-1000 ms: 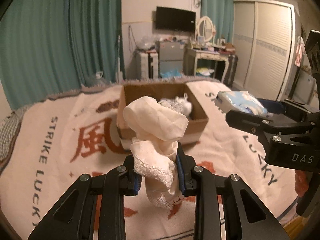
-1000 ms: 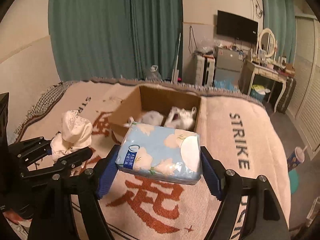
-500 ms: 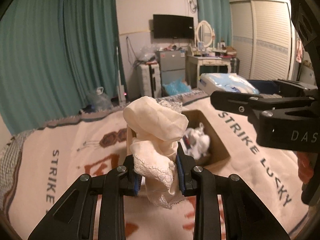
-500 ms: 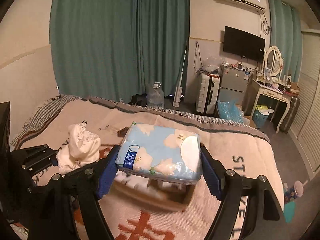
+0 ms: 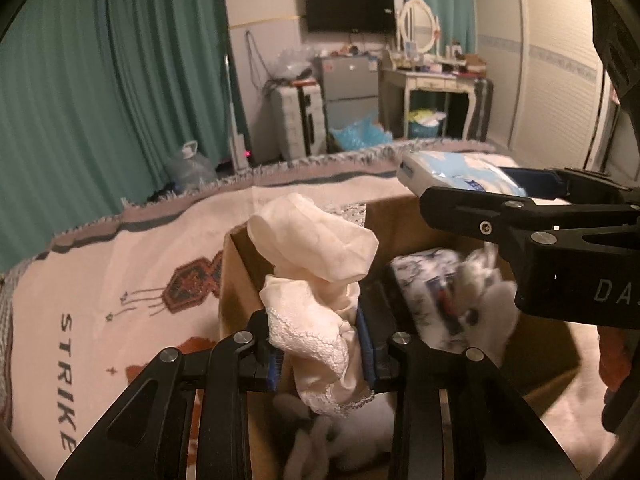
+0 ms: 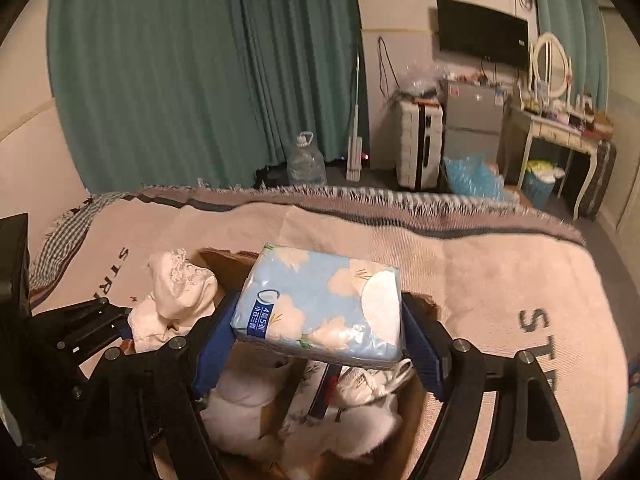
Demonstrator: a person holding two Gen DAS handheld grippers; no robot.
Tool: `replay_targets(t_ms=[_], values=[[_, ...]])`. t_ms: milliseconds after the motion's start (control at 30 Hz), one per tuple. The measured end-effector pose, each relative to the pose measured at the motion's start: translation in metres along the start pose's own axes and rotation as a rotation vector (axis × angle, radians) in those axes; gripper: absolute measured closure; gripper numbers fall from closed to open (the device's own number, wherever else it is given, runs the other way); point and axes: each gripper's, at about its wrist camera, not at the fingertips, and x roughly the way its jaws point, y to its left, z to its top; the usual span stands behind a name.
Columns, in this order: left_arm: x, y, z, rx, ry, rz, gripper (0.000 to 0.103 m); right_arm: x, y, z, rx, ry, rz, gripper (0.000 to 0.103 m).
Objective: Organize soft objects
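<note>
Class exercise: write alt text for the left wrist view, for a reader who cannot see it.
The left gripper, its fingers opening around a cream lace-trimmed cloth, hangs over an open cardboard box of soft white items on a printed blanket. At right, the right gripper carries a blue tissue pack.

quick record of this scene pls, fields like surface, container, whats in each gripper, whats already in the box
surface: bed with a pink woven blanket lettered STRIKE
container: open cardboard box on the blanket, below both grippers
left gripper: jaws opening, cream lace-edged cloth between the fingers, over the box
right gripper: closed on a blue floral tissue pack, held over the box
already in box: white soft items and a patterned pack, details blurred
background: teal curtains, wall TV, dressing table with oval mirror
</note>
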Motion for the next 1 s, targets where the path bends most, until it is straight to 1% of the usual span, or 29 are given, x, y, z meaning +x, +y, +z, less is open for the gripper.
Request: replay_targets(t_ms=[67, 100, 133, 167, 200, 233, 300, 367, 467, 600, 667, 700, 767, 800, 833, 867, 900, 967, 1000], values=[[0.003, -0.002, 0.0, 0.002, 0.002, 0.015, 0.069, 0.01, -0.003, -0.001, 0.0, 0.005, -0.003, 0.025], [0.004, -0.002, -0.001, -0.003, 0.012, 0.027, 0.055, 0.013, -0.004, -0.001, -0.003, 0.005, -0.001, 0.024], [0.003, -0.002, -0.002, -0.009, 0.02, 0.041, 0.042, 0.015, -0.004, -0.002, -0.001, 0.002, -0.005, 0.015], [0.0, -0.003, -0.002, -0.012, 0.014, 0.052, 0.037, 0.015, -0.005, -0.002, 0.005, -0.004, -0.012, 0.007], [-0.005, -0.005, -0.002, -0.012, -0.004, 0.064, 0.031, 0.015, -0.005, -0.002, 0.017, -0.01, -0.027, 0.005], [-0.007, -0.007, 0.0, -0.008, -0.013, 0.074, 0.028, 0.015, -0.007, -0.002, 0.022, -0.005, -0.036, 0.005], [-0.014, -0.009, 0.001, -0.002, -0.006, 0.091, 0.028, 0.008, -0.008, 0.0, 0.023, 0.004, -0.059, 0.005], [-0.026, -0.009, 0.003, -0.012, -0.006, 0.085, 0.028, -0.008, -0.01, 0.004, 0.027, -0.002, -0.084, 0.005], [-0.063, -0.009, 0.012, -0.02, -0.039, 0.088, 0.028, -0.045, -0.01, 0.014, 0.032, -0.026, -0.102, 0.005], [-0.136, -0.01, 0.026, -0.012, -0.136, 0.106, 0.028, -0.123, 0.0, 0.029, 0.022, -0.103, -0.128, 0.005], [-0.179, -0.012, 0.03, -0.014, -0.198, 0.123, 0.028, -0.17, 0.011, 0.036, 0.009, -0.15, -0.131, 0.005], [-0.206, -0.012, 0.032, -0.022, -0.244, 0.123, 0.027, -0.189, 0.016, 0.038, 0.003, -0.17, -0.134, 0.005], [-0.248, -0.008, 0.033, -0.046, -0.334, 0.107, 0.019, -0.233, 0.026, 0.039, 0.002, -0.208, -0.145, 0.005], [-0.275, -0.005, 0.031, -0.065, -0.394, 0.098, 0.012, -0.252, 0.03, 0.038, 0.012, -0.224, -0.148, 0.004], [-0.294, -0.004, 0.03, -0.074, -0.435, 0.095, 0.012, -0.272, 0.034, 0.035, 0.023, -0.242, -0.14, 0.0], [-0.317, -0.004, 0.027, -0.081, -0.483, 0.094, 0.012, -0.292, 0.038, 0.032, 0.031, -0.262, -0.131, 0.0], [-0.333, -0.005, 0.025, -0.085, -0.513, 0.099, 0.012, -0.311, 0.043, 0.028, 0.034, -0.285, -0.127, 0.0], [-0.37, -0.007, 0.016, -0.09, -0.583, 0.134, 0.012, -0.346, 0.054, 0.018, 0.025, -0.331, -0.135, 0.0], [-0.38, -0.007, 0.012, -0.092, -0.606, 0.146, 0.012, -0.359, 0.059, 0.012, 0.02, -0.352, -0.134, 0.0]])
